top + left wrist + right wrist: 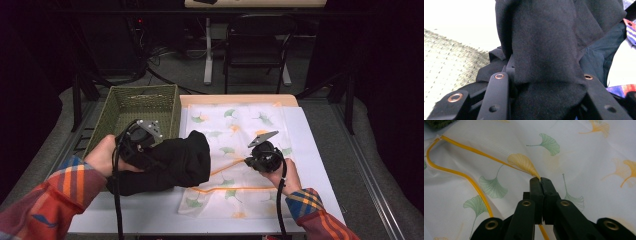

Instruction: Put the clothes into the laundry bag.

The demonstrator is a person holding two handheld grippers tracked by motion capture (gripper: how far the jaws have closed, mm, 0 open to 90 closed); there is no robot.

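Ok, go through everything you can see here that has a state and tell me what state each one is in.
Left tool: shut on the black garment.
Black garment: bunched up, held beside the basket, partly over the printed bag.
Right tool: shut, pinching the printed bag's fabric.
Printed bag: spread flat on the table, orange-edged opening towards the garment.
Woven basket: upright, nothing visible inside.

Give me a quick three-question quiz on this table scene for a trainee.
1. True or false: the left gripper is shut on the black fleece garment.
2. Which stands beside the garment at the table's left: A, the green woven basket; B, a glass jar?
3. What does the right gripper pinch?

Key: 1 true. 2 A. 3 The orange-trimmed edge of the white mesh bag printed with ginkgo leaves.
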